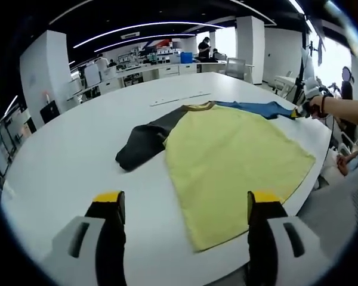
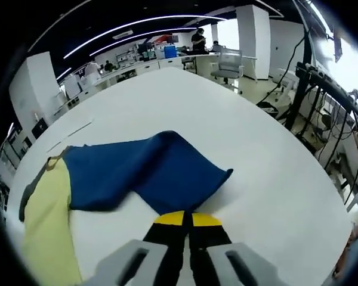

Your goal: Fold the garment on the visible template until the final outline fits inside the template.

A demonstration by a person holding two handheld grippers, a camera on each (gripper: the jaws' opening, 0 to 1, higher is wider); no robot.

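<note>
On the table (image 1: 65,161), right gripper (image 2: 187,218) pinches the garment's (image 1: 227,149) blue sleeve (image 2: 161,173); left gripper (image 1: 185,202) spread

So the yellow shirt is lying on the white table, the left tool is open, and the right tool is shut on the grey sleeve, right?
Not quite: the right tool is shut on the blue sleeve, not the grey one, as the right gripper view shows. The yellow shirt does lie on the white table, and the left tool is open.

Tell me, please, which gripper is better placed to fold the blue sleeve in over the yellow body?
The right gripper, probably: its fingers are already shut on the blue sleeve's cuff edge. The left gripper is open, hovering near the hem of the yellow body, away from that sleeve.
</note>
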